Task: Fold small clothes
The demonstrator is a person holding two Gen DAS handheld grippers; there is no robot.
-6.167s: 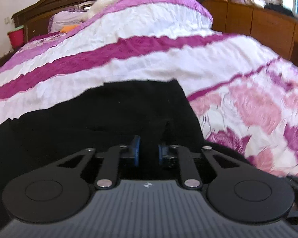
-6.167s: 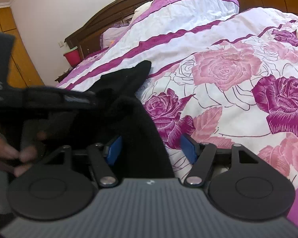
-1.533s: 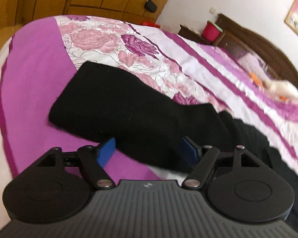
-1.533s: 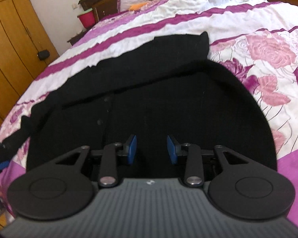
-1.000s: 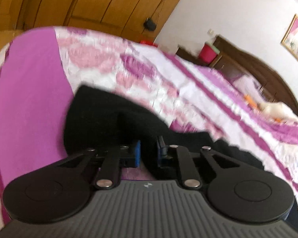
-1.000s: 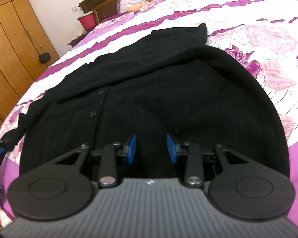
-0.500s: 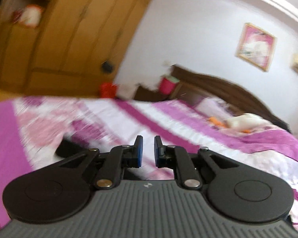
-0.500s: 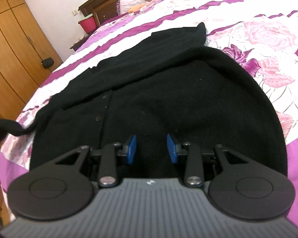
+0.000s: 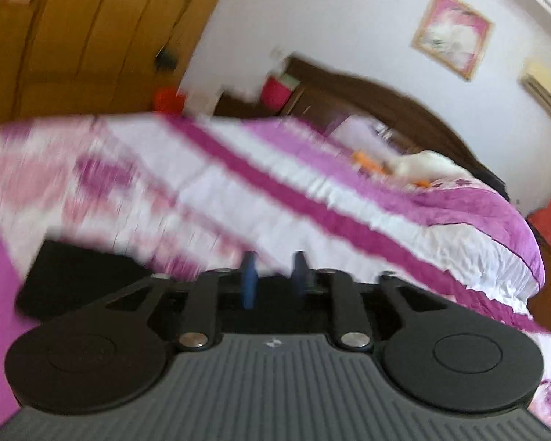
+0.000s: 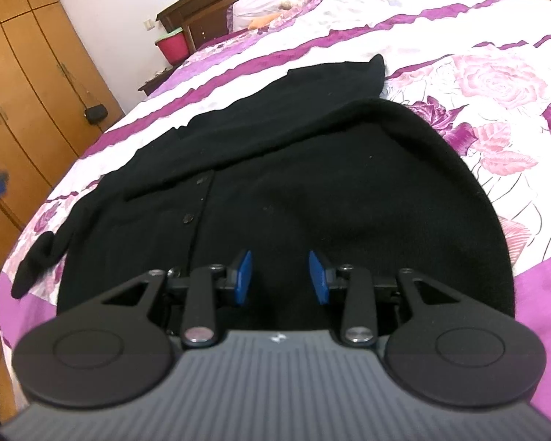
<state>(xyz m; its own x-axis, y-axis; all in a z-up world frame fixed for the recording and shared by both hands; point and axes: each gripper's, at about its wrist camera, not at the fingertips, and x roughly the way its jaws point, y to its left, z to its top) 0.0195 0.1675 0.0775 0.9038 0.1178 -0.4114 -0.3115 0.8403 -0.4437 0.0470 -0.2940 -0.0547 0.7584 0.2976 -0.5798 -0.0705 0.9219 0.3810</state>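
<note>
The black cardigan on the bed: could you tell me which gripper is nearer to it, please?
Right. The right gripper hovers just over the black cardigan, while the left gripper is raised off beyond its sleeve end.

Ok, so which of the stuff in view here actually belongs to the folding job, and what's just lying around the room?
Part of the job:
- black cardigan spread on the bedspread
- left gripper, jaws just opened, nothing between them
- right gripper, open over the cardigan

Just lying about:
- red bucket
- wardrobe
- framed picture
- headboard
</note>
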